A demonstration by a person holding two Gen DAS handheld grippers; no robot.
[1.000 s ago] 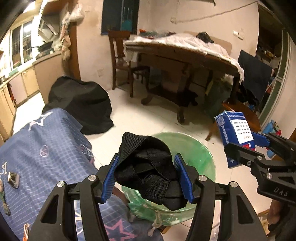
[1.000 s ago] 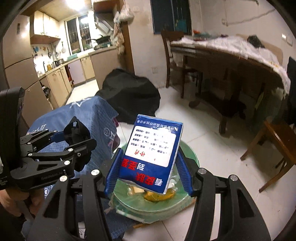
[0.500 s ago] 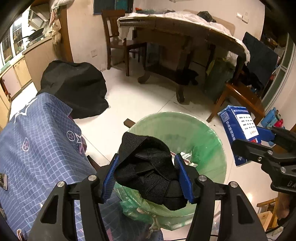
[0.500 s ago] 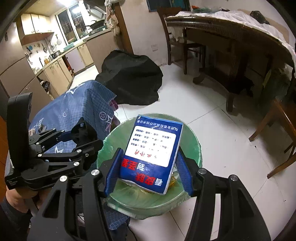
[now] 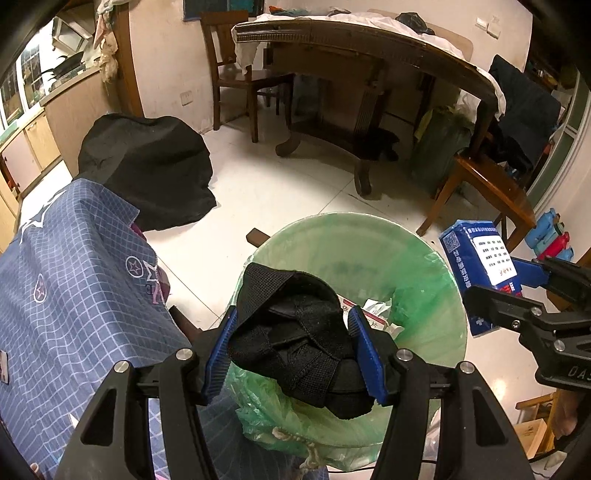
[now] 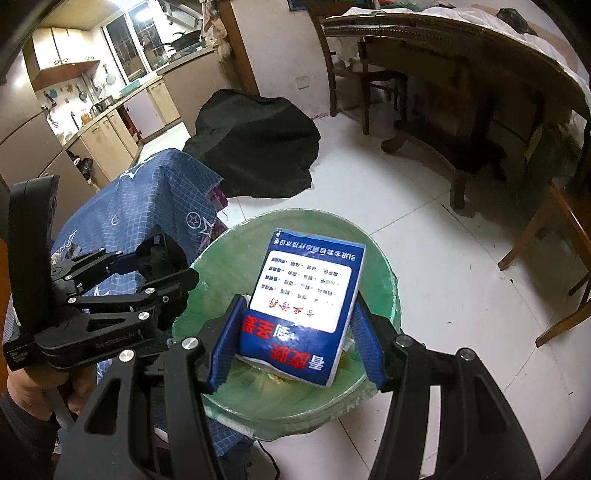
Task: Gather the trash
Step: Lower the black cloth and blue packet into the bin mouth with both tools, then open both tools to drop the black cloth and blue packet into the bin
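Pack (image 6: 303, 314) w/ red-blue Chinese label, "GenRobot.AI" on left gripper (image 6: 168, 273).

Dark wooden dining table (image 5: 373, 48) draped with white cloth, wooden chair (image 5: 236, 70) beside the wall, black cover (image 5: 147, 170) heaped on white floor, blue checked cloth (image 5: 66, 295), kitchen cabinets (image 6: 122, 110)

floor (image 5: 280, 192): white tiles | on it: green-lined trash bin (image 5: 417, 258), black cloth heap (image 5: 147, 173), wooden table (image 5: 369, 48), wooden chairs (image 5: 236, 74) | table top: white cloth (image 5: 369, 18)
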